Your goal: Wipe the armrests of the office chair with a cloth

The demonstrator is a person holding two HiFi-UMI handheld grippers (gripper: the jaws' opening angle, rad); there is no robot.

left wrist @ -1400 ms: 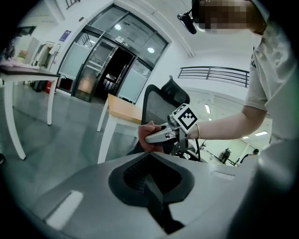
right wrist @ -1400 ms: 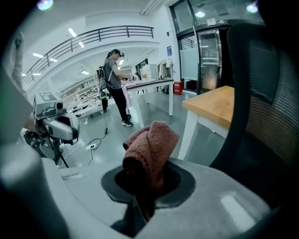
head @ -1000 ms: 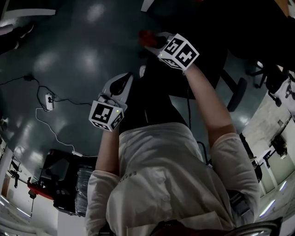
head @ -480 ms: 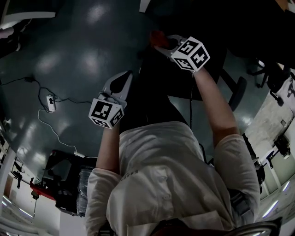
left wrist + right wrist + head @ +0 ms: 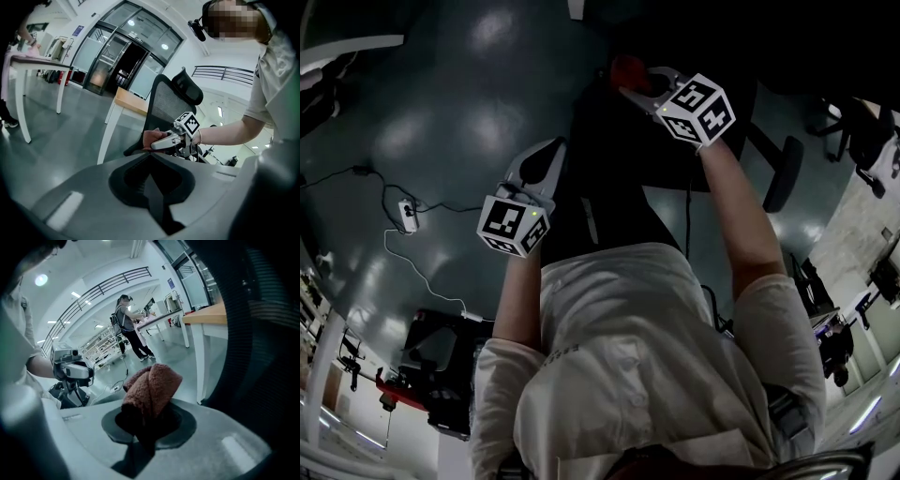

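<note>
While the right gripper (image 5: pixel 636 84) pinches a bunched reddish-brown cloth (image 5: pixel 152 383) between its fingers, the wiping step looks to be in hand or about to begin. The left gripper view places the cloth at the rear end of the dark armrest (image 5: pixel 133 149) of the office chair (image 5: pixel 165 104), though contact is uncertain; the head view is too dark to show this. The left gripper (image 5: pixel 152 183) is held aside, fingers pressed together on nothing. The next move calls for firm downward pressure and a draw along the armrest.

Left gripper (image 5: pixel 546 157) closed, lower; right gripper (image 5: pixel 636 81) clamped, outstretched.
</note>
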